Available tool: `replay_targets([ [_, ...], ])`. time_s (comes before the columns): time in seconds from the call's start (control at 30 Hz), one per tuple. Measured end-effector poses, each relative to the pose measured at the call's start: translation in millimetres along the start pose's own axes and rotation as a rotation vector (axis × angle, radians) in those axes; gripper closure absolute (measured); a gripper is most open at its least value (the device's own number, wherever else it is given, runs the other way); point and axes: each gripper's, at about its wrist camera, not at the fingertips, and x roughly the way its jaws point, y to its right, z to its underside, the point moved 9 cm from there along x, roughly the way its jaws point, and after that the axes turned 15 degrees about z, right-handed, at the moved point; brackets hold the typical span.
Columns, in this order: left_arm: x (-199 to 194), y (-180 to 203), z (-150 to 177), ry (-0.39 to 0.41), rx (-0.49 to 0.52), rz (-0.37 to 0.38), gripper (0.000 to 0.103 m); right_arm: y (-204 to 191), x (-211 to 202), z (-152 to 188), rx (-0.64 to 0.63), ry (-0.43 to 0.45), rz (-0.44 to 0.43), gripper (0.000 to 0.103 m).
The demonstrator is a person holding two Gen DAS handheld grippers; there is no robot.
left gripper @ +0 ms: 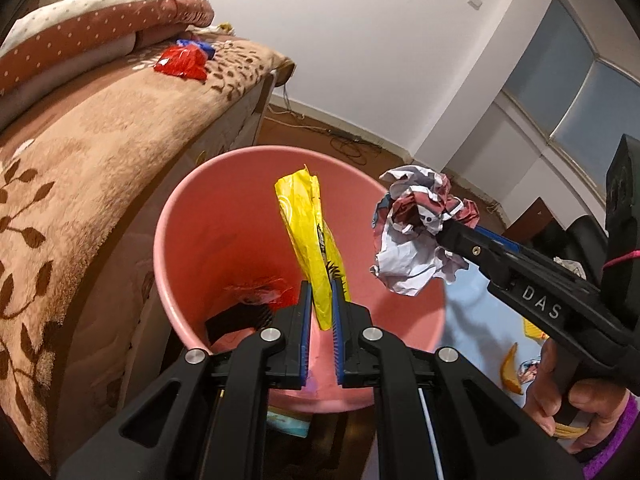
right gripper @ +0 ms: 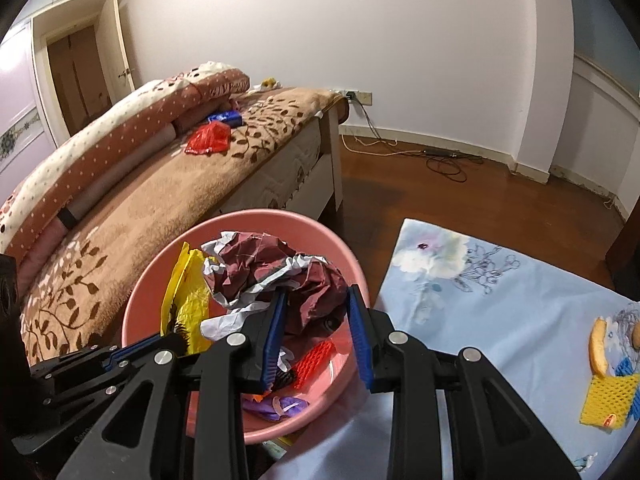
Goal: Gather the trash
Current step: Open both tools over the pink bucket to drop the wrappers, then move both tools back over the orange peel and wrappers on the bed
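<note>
Looking along the left claw (left gripper: 320, 300), its blue-padded jaws stand narrow and pinch the lower end of a crumpled yellow plastic wrapper (left gripper: 310, 232), which rises above the mouth of a round pink plastic basin (left gripper: 192, 216). Red scraps (left gripper: 260, 292) lie at the basin's bottom. At three o'clock from the wrapper, the right claw (left gripper: 440, 236) clamps a crumpled ball of white and maroon paper (left gripper: 412, 232) near the basin's rim. At ten o'clock, a brown leaf-patterned blanket covers the bed (left gripper: 100, 152), with a red plastic bag (left gripper: 182, 62) and a blue wrapper (left gripper: 198, 46) lying on it just beside each other. From the right wrist, the right claw (right gripper: 316, 336) is fairly wide and holds the paper ball (right gripper: 272, 272) over the pink basin (right gripper: 136, 312); the yellow wrapper (right gripper: 188, 300) stands at nine o'clock from the ball, gripped by the left claw (right gripper: 176, 338). Inside the basin lie a red mesh sleeve (right gripper: 316, 360) and purple scraps (right gripper: 280, 404). At three o'clock a pale blue flowered cloth (right gripper: 500, 320) is spread on the floor, bearing a yellow foam net (right gripper: 608, 400).
</note>
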Motion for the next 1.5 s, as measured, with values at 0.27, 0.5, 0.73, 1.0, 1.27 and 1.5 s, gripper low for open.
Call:
replay_targets([
  [0.27,7,-11,6,-0.028,-0.038,-0.016,0.094,-7,11,6,-0.023,-0.023,0.002,0.071],
  [0.5,7,-10,6,-0.028,-0.06,-0.034,0.064,-4,13,7,-0.007,-0.031,0.002,0.069],
  [0.73,1,-10,4,-0.018,-0.065,-0.03,0.063,-3,11,5,0.003,-0.028,0.009,0.064],
  [1.0,-9,-4,0,0.0,-0.061,-0.035,0.063,7,0,7,0.027,-0.021,0.004,0.061],
  [1.27,-11,18,-1,0.001,-0.015,-0.028,0.063,34,-27,14,0.091,-0.008,-0.024,0.061],
  [1.5,-7,45,2,-0.012,0.048,-0.009,0.063,71,-51,27,0.166,0.001,-0.031,0.061],
])
